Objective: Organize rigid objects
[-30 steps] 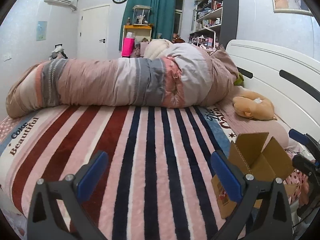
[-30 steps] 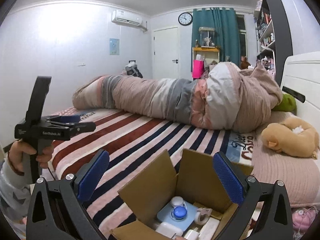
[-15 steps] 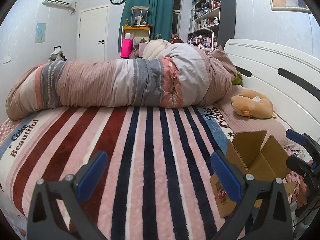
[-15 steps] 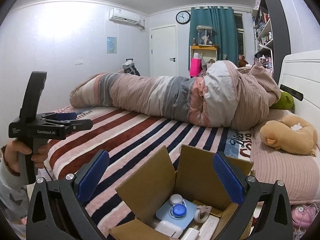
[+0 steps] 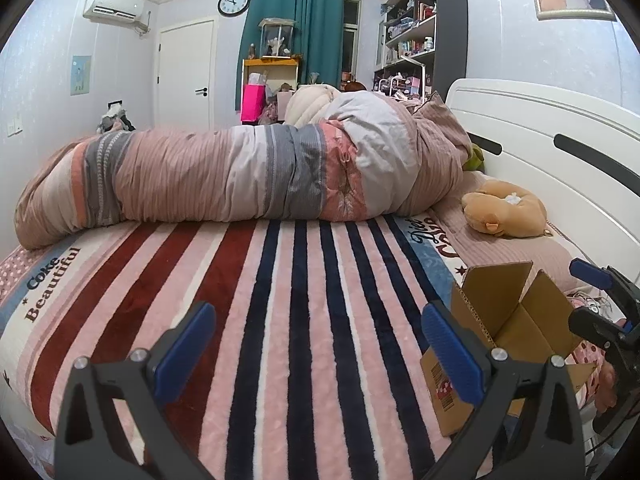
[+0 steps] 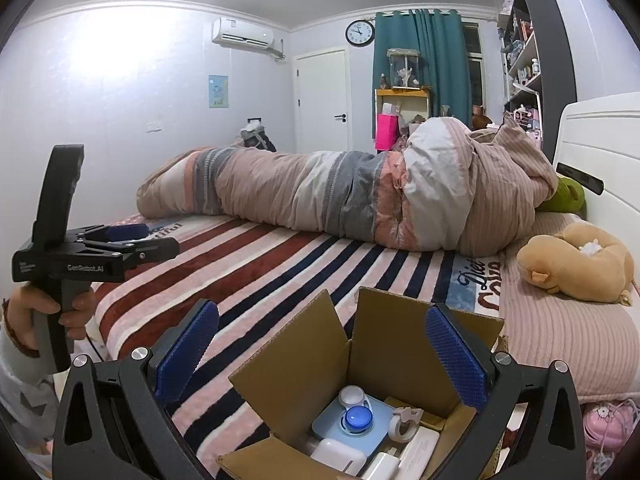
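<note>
Right wrist view looks down between the spread blue-padded fingers of the right gripper (image 6: 322, 354), which hangs empty just above the open brown cardboard box (image 6: 396, 352), the landmark for everything else. Inside the box lie a pale blue square device with a round blue button (image 6: 352, 424), a small white round lidded case (image 6: 351, 396) touching its far edge, a white tape dispenser ring (image 6: 404, 422) just to its right, and white rectangular plastic blocks (image 6: 340, 454) at the near side. The box stands on the striped pink, red and navy fleece blanket (image 6: 256, 272) at the bed's near edge, flaps raised. To the left of the box, the left gripper (image 6: 132, 242) is held level above the blanket by a hand (image 6: 52, 312) on its handle; in the left wrist view its blue pads (image 5: 186, 338) stand wide apart over the stripes with nothing between them, and the box (image 5: 508, 328) sits at its right. Beyond the box to the right rests a tan plush toy (image 6: 576, 268) on a ribbed pink pillow (image 6: 560, 340). Farther behind the box, a rolled pink, grey and white quilt (image 6: 340, 196) stretches across the bed to the white headboard (image 6: 600, 152).
</note>
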Demonstrator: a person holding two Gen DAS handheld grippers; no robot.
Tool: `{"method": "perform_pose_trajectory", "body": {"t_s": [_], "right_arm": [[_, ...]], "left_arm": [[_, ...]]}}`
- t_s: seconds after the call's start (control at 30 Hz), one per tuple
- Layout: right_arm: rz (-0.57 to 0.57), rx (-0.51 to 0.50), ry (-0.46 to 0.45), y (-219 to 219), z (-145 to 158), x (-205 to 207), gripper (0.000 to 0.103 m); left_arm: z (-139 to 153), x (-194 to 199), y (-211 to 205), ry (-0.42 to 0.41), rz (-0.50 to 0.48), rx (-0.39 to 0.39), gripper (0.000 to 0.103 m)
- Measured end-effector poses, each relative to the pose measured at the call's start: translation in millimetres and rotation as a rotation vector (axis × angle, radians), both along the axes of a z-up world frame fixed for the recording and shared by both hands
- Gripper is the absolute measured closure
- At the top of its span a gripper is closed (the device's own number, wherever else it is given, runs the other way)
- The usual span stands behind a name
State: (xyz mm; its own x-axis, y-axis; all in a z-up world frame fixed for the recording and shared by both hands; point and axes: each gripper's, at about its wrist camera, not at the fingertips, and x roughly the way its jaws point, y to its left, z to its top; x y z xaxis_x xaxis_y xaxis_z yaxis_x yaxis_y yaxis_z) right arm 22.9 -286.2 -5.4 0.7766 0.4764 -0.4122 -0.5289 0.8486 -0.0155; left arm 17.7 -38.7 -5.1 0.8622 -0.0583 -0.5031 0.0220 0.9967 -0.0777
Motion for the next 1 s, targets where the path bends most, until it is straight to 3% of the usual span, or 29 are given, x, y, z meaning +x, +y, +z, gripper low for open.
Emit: {"method": "perform_pose_trajectory", "body": {"t_s": [1.0], "right_arm": [[-0.019, 0.004, 0.011, -5.4, 2.0, -0.2, 0.000]], "left_arm": [[6.3, -6.0, -7.8, -0.021, -0.004, 0.023, 0.001]]}}
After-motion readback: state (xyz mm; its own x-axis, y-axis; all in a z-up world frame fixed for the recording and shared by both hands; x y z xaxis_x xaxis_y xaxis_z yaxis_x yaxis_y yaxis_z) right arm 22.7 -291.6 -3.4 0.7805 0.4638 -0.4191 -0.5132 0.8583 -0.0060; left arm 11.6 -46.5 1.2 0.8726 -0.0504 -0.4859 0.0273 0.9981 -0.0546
